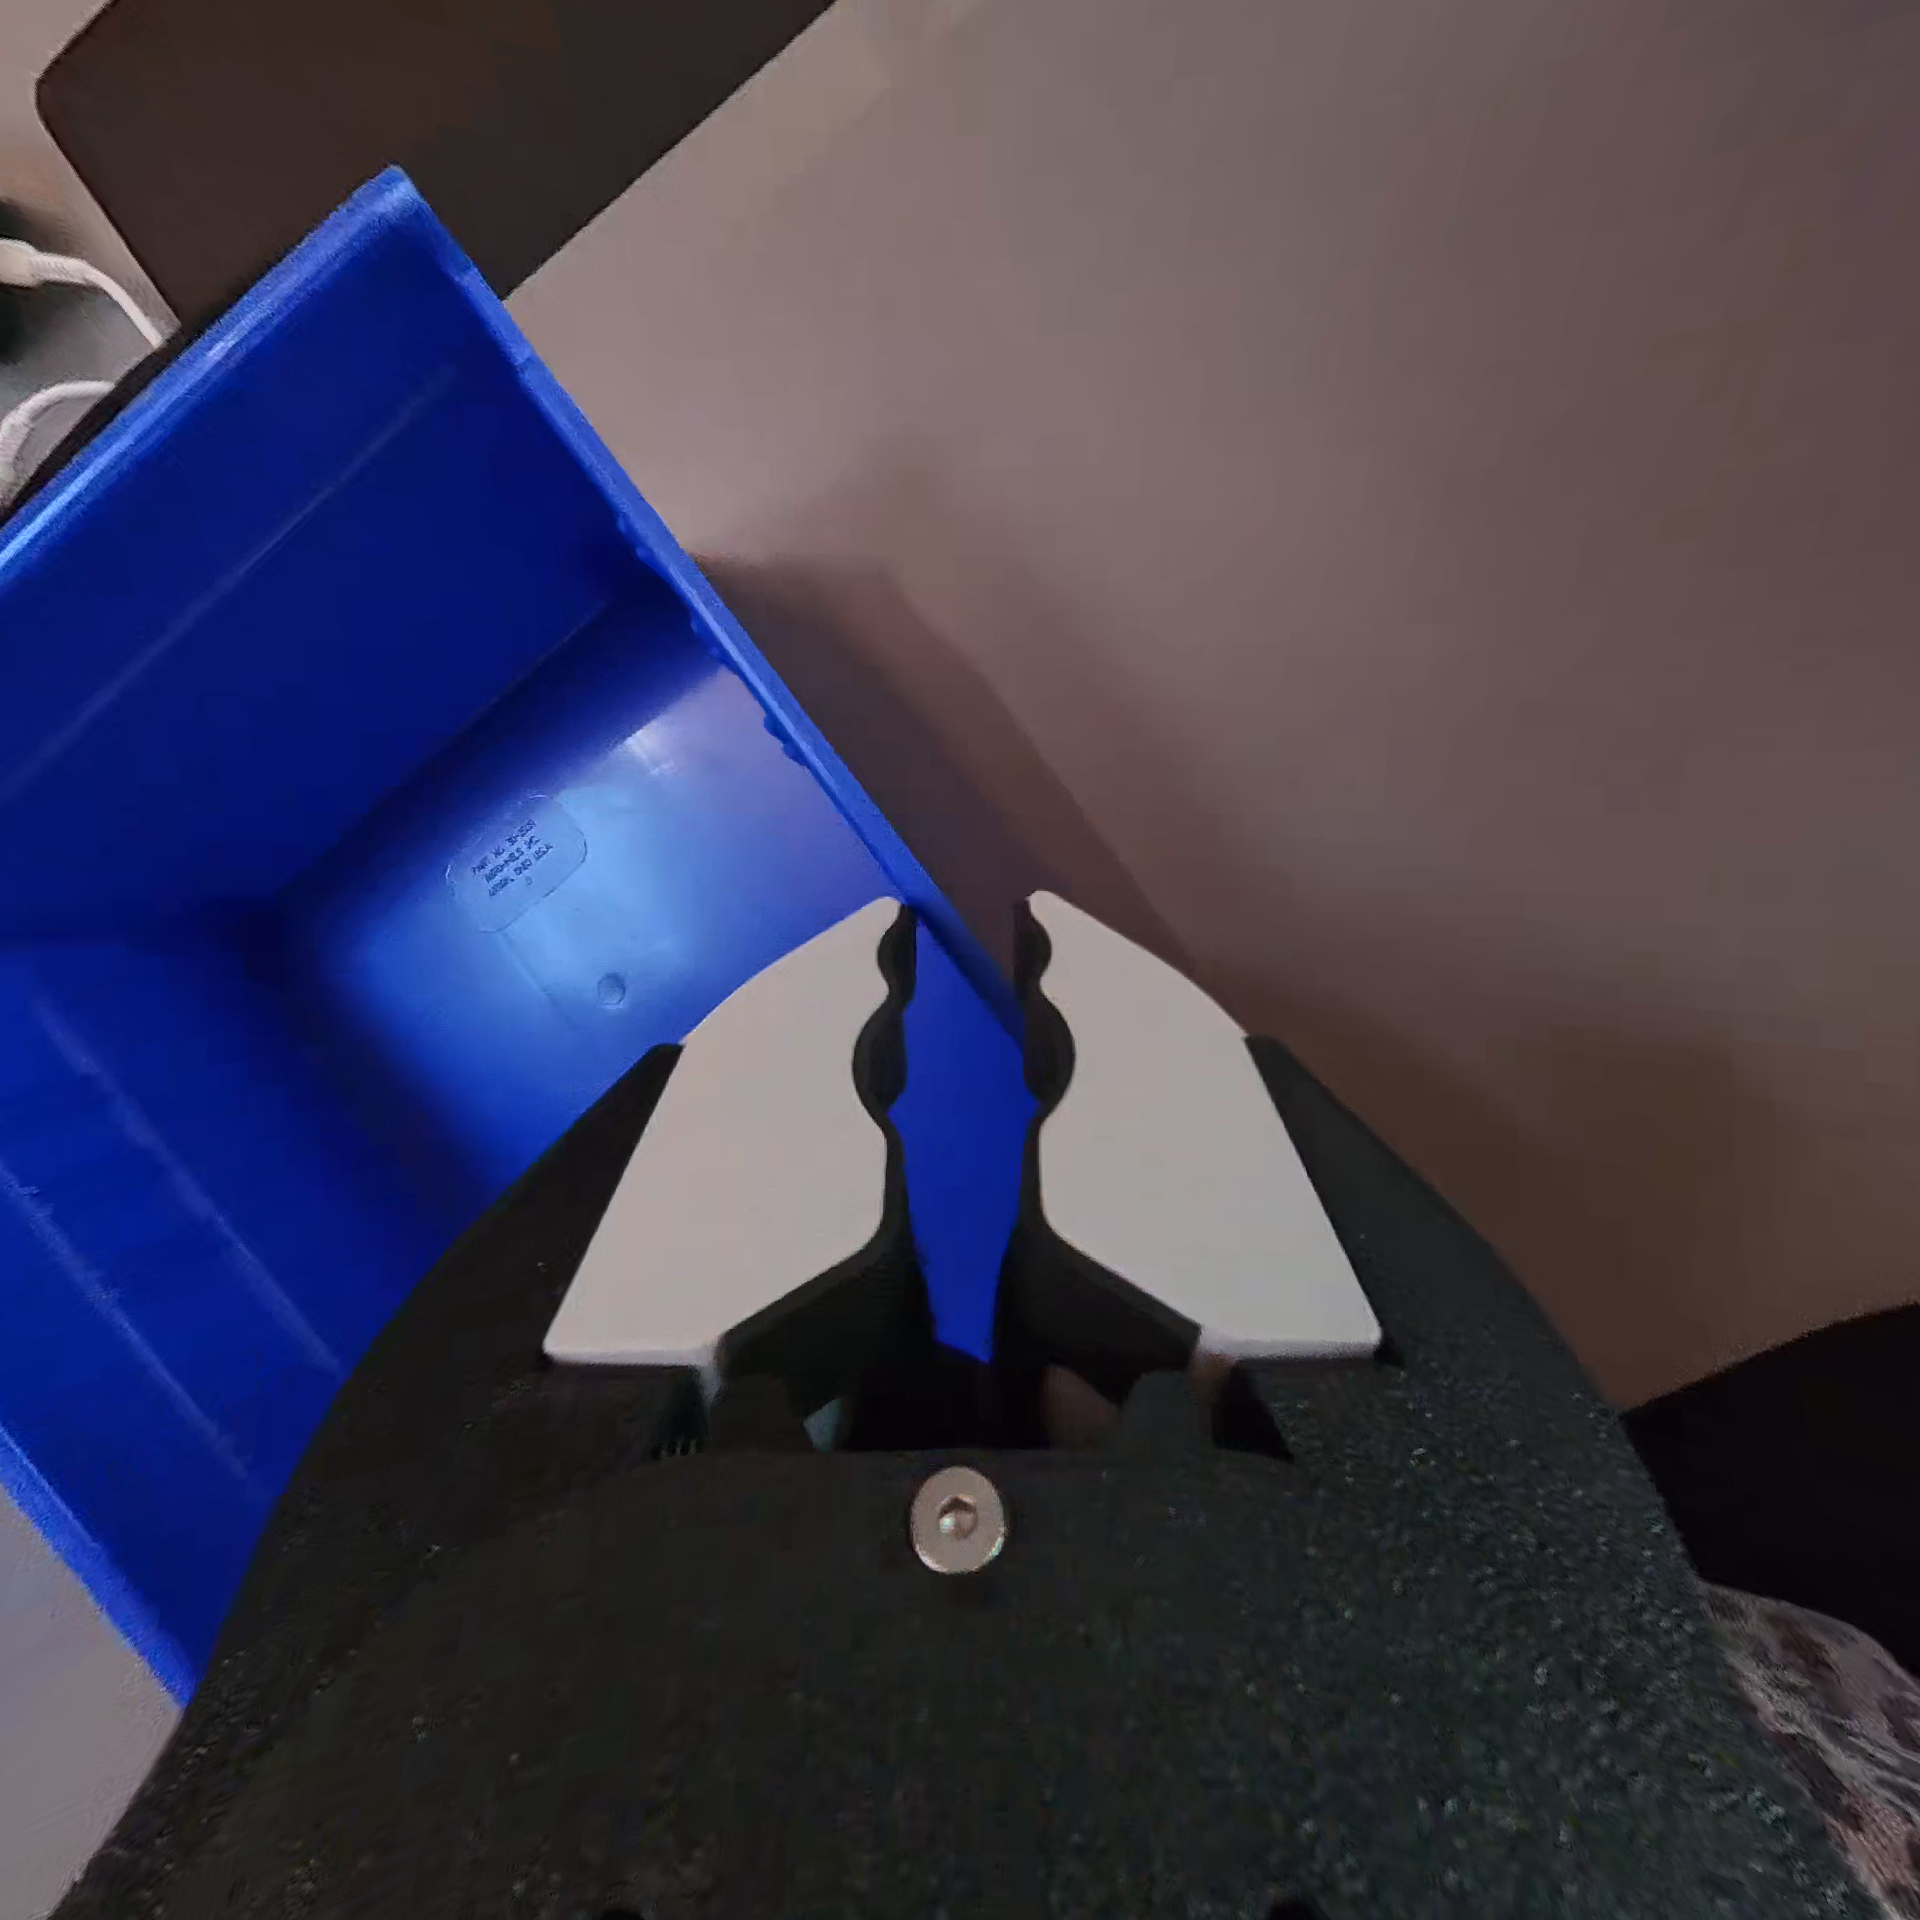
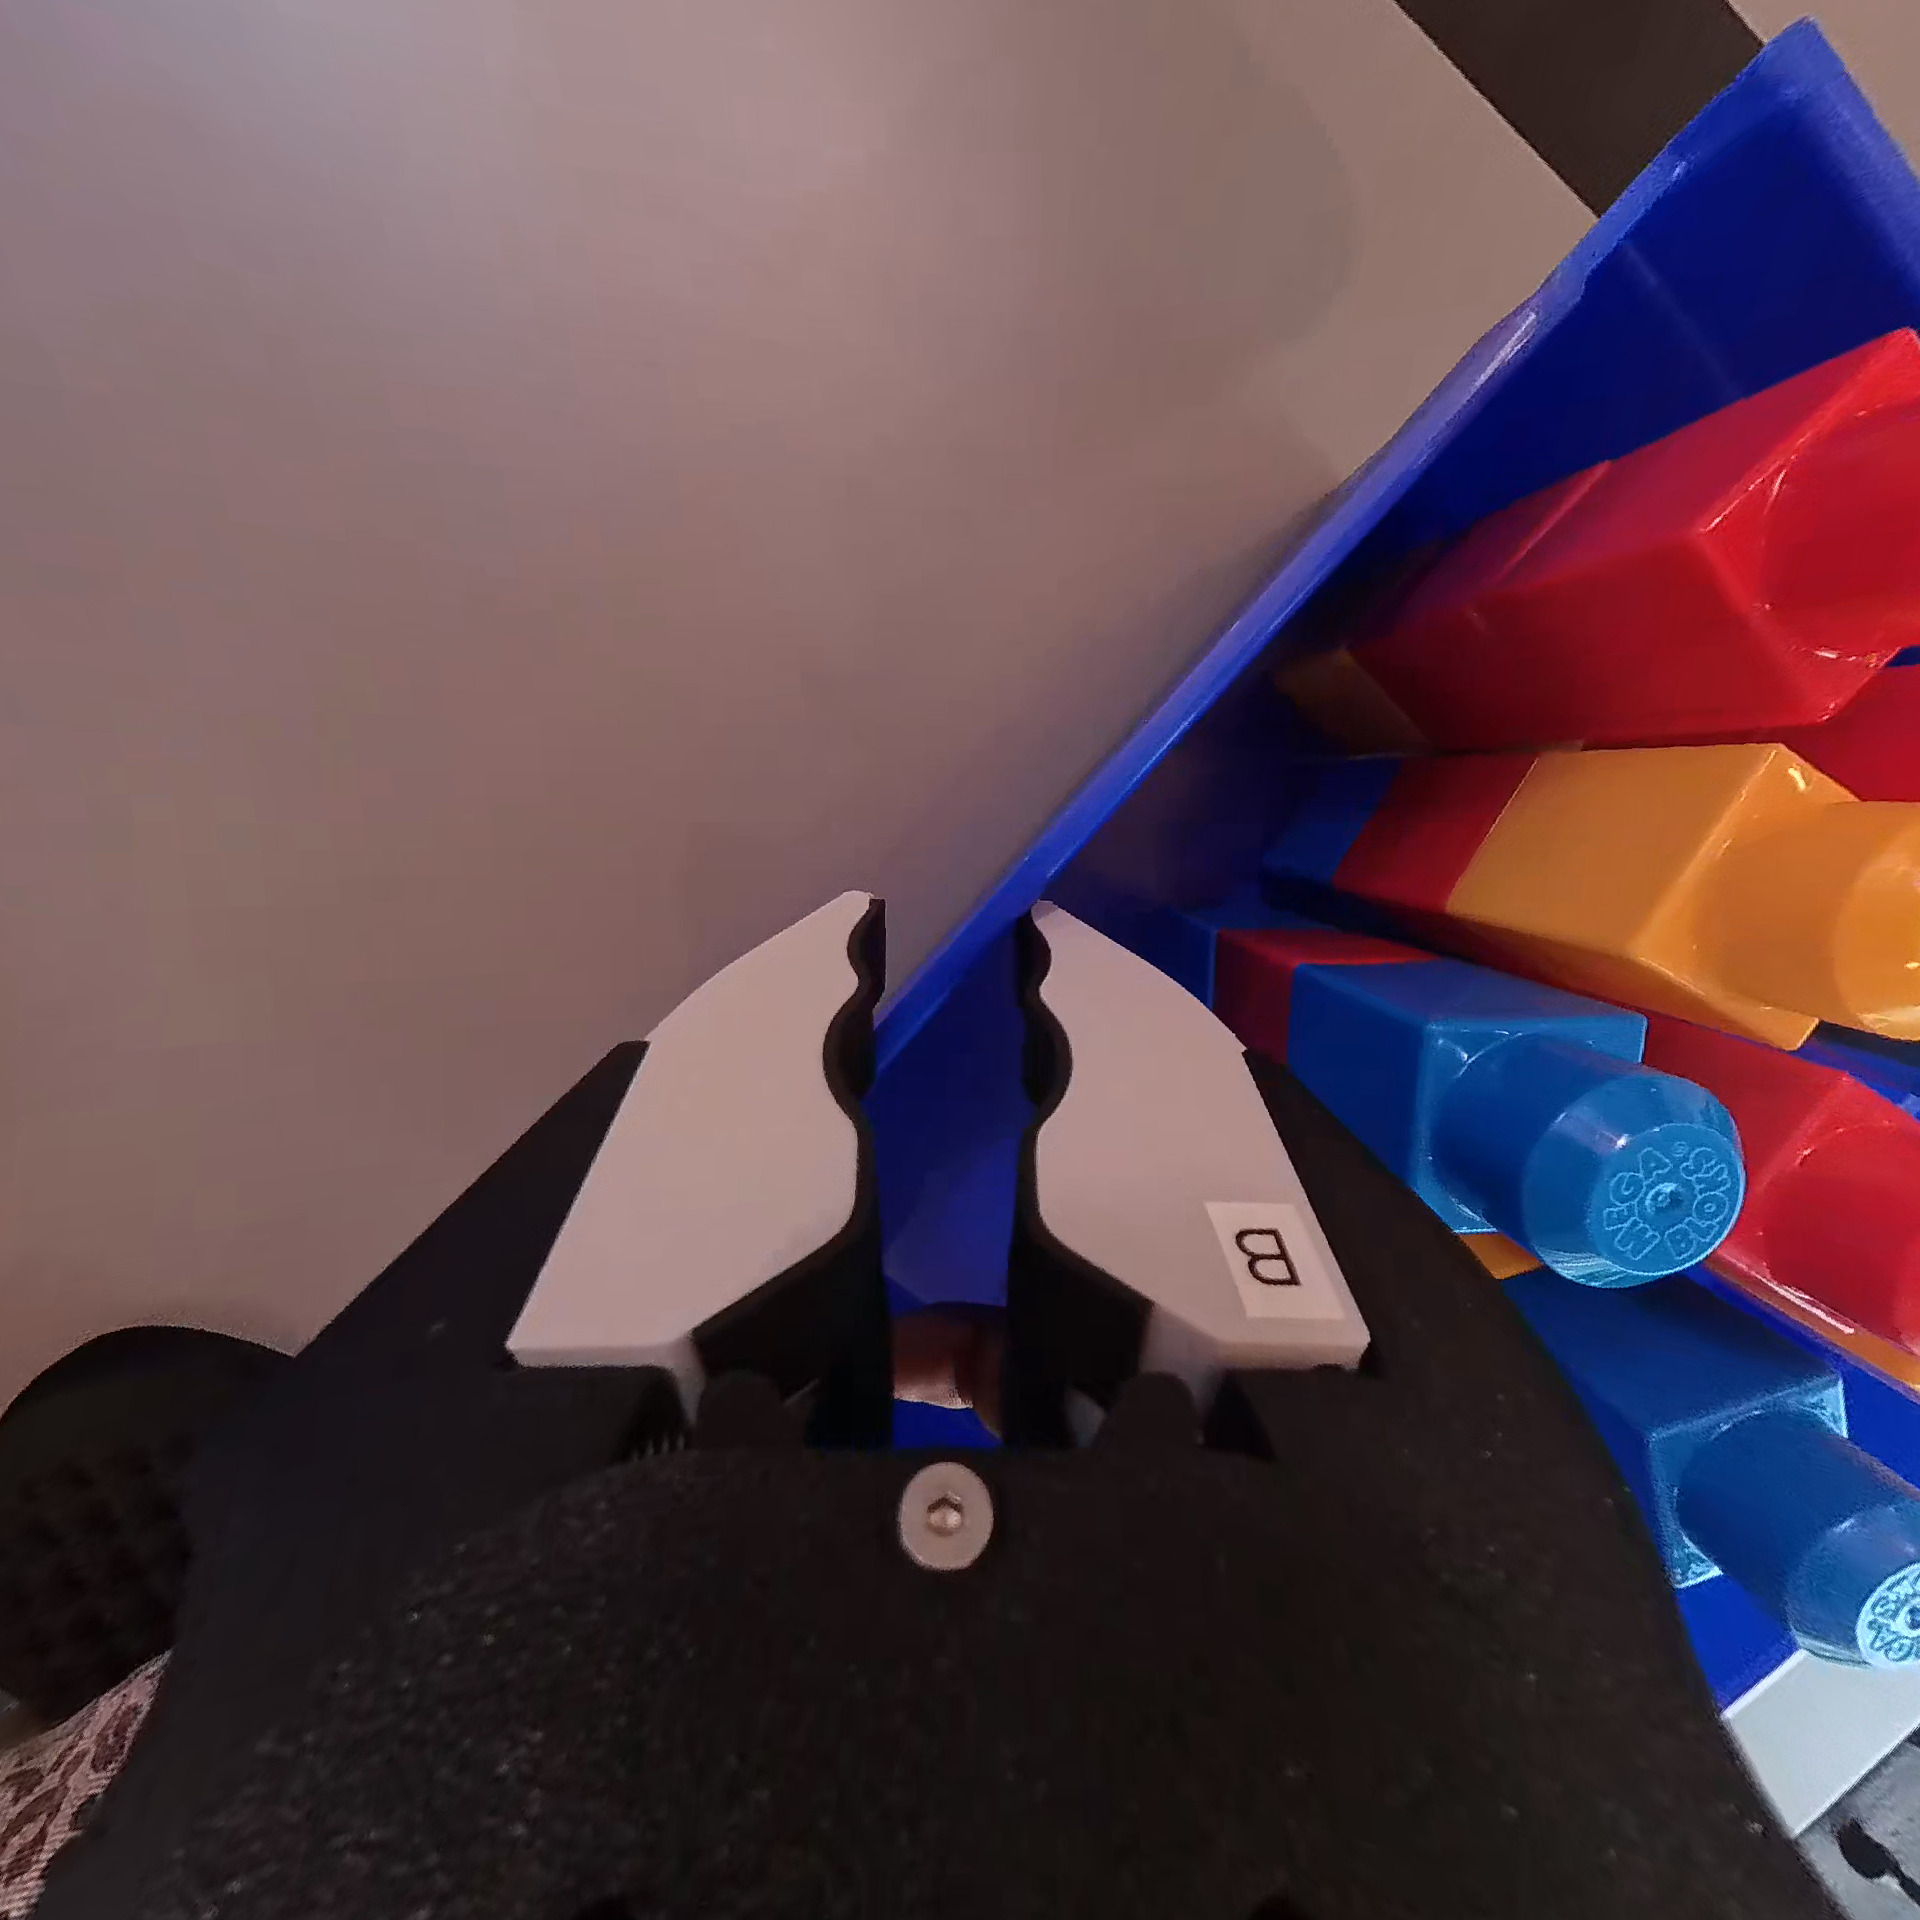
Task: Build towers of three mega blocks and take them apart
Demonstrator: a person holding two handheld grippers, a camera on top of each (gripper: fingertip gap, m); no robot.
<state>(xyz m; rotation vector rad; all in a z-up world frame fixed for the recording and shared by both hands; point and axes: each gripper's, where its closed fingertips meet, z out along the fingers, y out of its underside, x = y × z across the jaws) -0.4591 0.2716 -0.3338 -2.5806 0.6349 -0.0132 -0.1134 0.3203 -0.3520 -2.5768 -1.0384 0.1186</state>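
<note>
Left gripper [image 1: 966, 935] is clamping the wall of an empty blue plastic bin [image 1: 312, 727]. Right gripper [image 2: 951, 935] is clamping the wall of a second blue plastic bin [image 2: 1195, 717], which is holding red, orange and blue plastic mega-block towers [image 2: 1621, 883] lying on their sides.

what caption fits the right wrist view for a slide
Right gripper clamps the wall of a blue bin filled with red, orange and blue mega blocks.
</note>
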